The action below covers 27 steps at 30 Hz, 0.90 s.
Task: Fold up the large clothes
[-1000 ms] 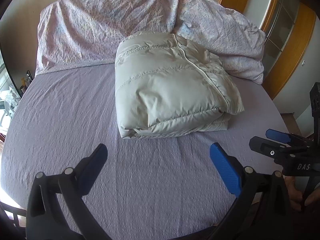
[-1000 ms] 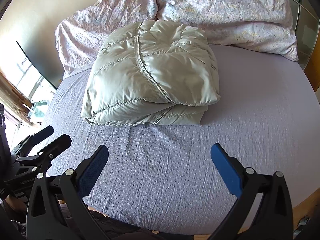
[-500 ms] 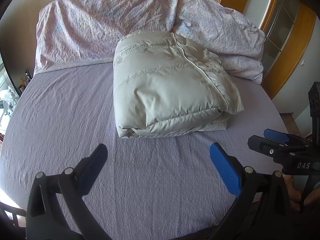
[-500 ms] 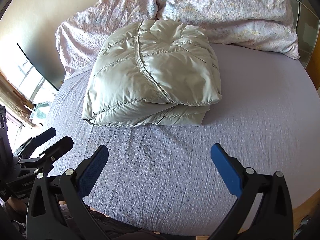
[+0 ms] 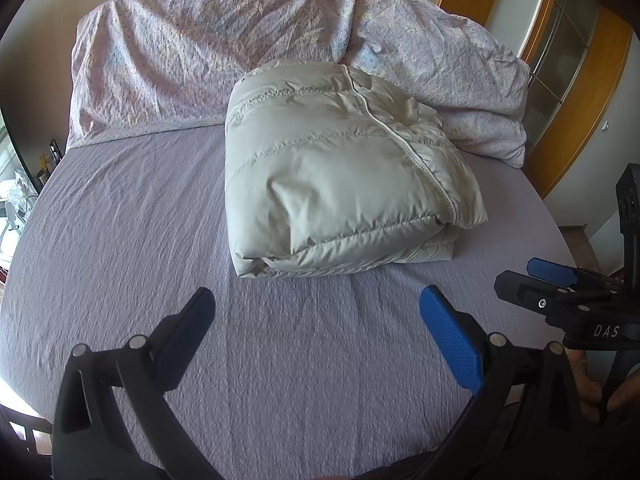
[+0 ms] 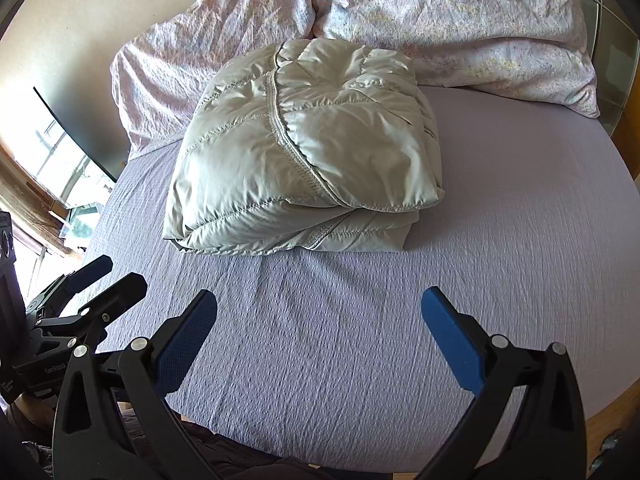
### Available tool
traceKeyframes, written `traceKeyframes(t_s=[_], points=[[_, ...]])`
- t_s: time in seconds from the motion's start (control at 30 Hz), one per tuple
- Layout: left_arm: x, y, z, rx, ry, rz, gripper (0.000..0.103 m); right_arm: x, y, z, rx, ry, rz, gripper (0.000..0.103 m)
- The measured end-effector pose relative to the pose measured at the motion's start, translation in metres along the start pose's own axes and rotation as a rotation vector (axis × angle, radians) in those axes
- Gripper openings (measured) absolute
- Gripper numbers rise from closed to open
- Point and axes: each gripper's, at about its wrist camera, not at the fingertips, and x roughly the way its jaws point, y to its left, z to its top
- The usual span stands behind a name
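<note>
Jacket (image 5: pixel 340 172), pale grey, puffy: folded into a thick bundle on the lilac sheet (image 5: pixel 120 220), far end touching the pillows (image 5: pixel 192 52). Long axis runs from me toward the pillows; the zipper seam runs along it, and the folded edges face me. My left tongs (image 5: pixel 316 332) and right tongs (image 6: pixel 318 330): both spread wide, holding nothing, hovering near the bundle's near edge.
</note>
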Motion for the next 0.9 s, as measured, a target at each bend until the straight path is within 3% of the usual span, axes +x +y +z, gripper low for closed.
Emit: traceKeyframes(t_s=[0.9], points=[[0.0035,-0.0004,0.0018,0.006,0.007,0.0,0.101,0.0033,-0.0003,0.0003,0.003,0.006,0.004,0.102]])
